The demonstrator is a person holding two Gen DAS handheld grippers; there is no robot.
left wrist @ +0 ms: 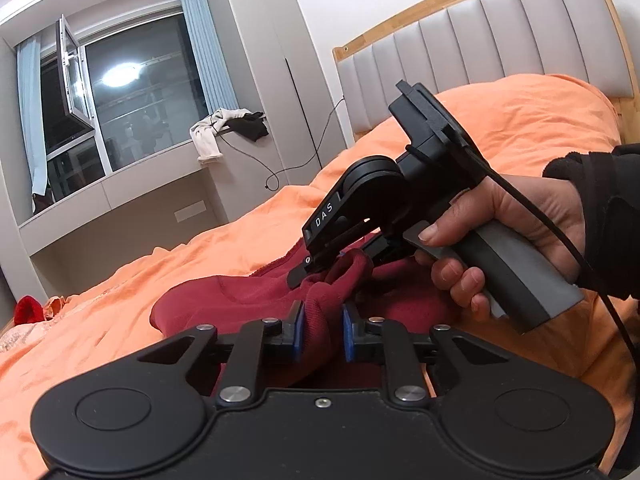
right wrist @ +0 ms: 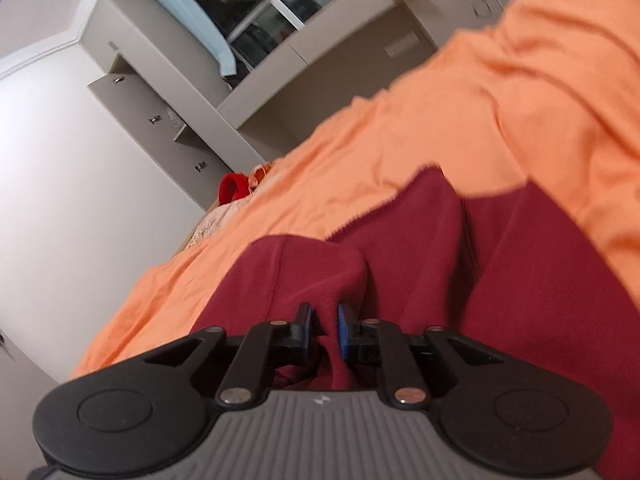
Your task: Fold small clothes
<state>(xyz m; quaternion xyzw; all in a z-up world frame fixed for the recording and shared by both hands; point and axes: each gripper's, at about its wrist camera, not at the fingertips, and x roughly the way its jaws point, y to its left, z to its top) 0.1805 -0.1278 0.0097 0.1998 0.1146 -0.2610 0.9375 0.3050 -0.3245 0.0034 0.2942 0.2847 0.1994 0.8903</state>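
A dark red garment (left wrist: 224, 300) lies crumpled on the orange bedcover (left wrist: 200, 248). In the left wrist view my left gripper (left wrist: 323, 330) is shut on a raised fold of it, the cloth pinched between the blue pads. Just beyond, a hand (left wrist: 520, 232) holds my right gripper (left wrist: 332, 266), which has a bunched edge of the same garment in its jaws. The right wrist view shows the right gripper (right wrist: 325, 326) shut on a ridge of the dark red garment (right wrist: 520, 280), which spreads away to the right over the bedcover (right wrist: 440, 128).
A padded headboard (left wrist: 460, 36) with a wooden frame stands at the back right. A small bright red item (left wrist: 28, 310) lies at the bed's far left edge. White and black clothes (left wrist: 224, 128) hang off the window sill, with a cable (left wrist: 276, 172) beside them. Drawers (right wrist: 168, 120) stand beyond the bed.
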